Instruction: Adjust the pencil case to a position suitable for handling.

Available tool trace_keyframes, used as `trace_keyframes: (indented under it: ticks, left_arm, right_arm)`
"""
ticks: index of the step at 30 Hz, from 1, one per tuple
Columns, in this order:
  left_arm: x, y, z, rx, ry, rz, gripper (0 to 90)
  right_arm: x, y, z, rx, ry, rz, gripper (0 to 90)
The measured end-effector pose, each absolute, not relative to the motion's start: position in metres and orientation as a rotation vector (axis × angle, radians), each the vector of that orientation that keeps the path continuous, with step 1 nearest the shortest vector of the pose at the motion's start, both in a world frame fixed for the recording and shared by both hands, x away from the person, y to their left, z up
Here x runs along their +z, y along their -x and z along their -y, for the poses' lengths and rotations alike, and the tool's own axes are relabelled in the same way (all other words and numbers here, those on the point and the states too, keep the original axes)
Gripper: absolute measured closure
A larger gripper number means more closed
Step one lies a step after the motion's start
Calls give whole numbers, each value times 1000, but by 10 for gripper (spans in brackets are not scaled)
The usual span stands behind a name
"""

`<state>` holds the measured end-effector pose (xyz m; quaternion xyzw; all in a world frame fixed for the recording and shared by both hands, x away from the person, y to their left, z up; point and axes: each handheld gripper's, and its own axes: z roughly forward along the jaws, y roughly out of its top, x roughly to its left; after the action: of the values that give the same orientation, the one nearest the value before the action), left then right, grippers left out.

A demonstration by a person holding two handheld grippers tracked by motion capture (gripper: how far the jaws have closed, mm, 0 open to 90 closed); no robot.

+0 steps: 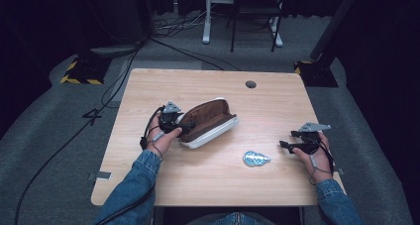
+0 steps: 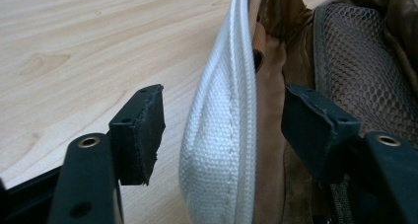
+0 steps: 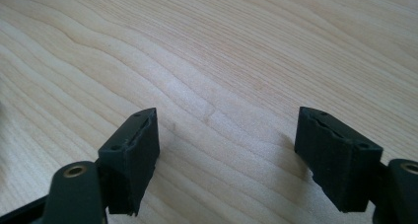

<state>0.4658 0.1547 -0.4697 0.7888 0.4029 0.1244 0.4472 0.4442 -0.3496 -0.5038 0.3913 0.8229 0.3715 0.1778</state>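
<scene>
Pouch point(image 1: 208, 123): I see a white fabric pouch with a brown lining, lying unzipped near the middle of the counter point(image 1: 267, 185), its mouth gaping upward.
Pouch wall: in the left gripper view the white woven side point(image 2: 222, 135) stands on edge, the brown lining point(image 2: 273, 135) just behind it and a mesh pocket point(image 2: 360, 66) deeper inside.
Left gripper point(image 1: 181, 128): I have it at the pouch's left end, held in the left hand point(image 1: 161, 138).
Left jaws: one jaw sits outside the white wall, the other inside against the brown lining, so they straddle the wall. A gap shows between the outer pad point(image 2: 140, 132) and the fabric. The jaws are released, not yet clamped on the pouch.
Right gripper point(image 1: 287, 145): I hold it in the right hand point(image 1: 317, 155) near the counter's right edge, well apart from the pouch, pointing left.
Right jaws: spread wide over bare wood in the right gripper view, released, with nothing between the pads point(image 3: 135, 155).
Blue item point(image 1: 255, 158): a small, flat, pale blue piece lies on the counter between the pouch and the right gripper, nearer the front edge. I cannot tell what it is.
Sleeves: denim cuffs point(image 1: 143, 165) enter from the lower edge of the high view.
</scene>
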Motion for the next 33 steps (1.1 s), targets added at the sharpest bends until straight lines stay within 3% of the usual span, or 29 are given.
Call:
trace_keyframes:
  ticks: [6, 11, 12, 20, 33]
  left_arm:
    - [-473, -469, -155, 248, -1936, -1007, 491]
    - [-473, -469, -159, 207, -1924, -1011, 759]
    - [-473, -469, -160, 205, -1925, -1008, 779]
    - [-473, -468, -159, 186, -1928, -986, 834]
    - [-462, -459, -161, 141, -1893, -959, 851]
  right_arm:
    - [-504, -444, 350, 1051, -1107, -2328, 253]
    - [-504, -444, 350, 1050, -1105, -2328, 253]
    - [-504, -444, 350, 1050, -1105, -2328, 254]
    - [-504, -444, 350, 1050, -1105, -2329, 254]
    - [-504, -444, 350, 1052, -1104, -2329, 254]
